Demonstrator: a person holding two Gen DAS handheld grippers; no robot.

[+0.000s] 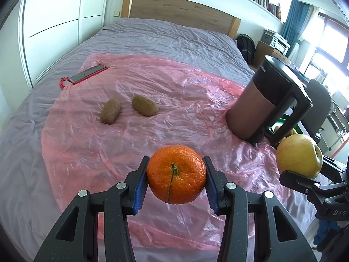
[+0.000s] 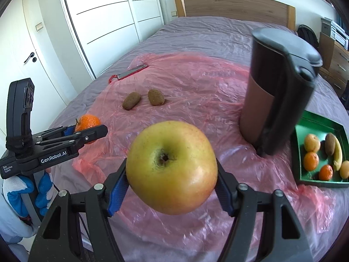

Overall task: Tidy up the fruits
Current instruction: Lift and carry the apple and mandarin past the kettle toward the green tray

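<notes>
Two fruits are mid-carry: left gripper (image 1: 176, 180) clamps a mandarin (image 1: 176, 174), right gripper (image 2: 172, 179) clamps an apple (image 2: 171, 167); next, probably carry both to the green tray (image 2: 318, 121) at right, past the jug (image 2: 277, 91)

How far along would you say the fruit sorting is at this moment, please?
Roughly midway. Done: the green rectangular tray already holds several fruits, among them mandarins and a banana. In hand: the left claw grips a round orange mandarin, the right claw a yellow-green apple, both lifted. Left: two fuzzy brown kiwis on the pink plastic sheet.
</notes>
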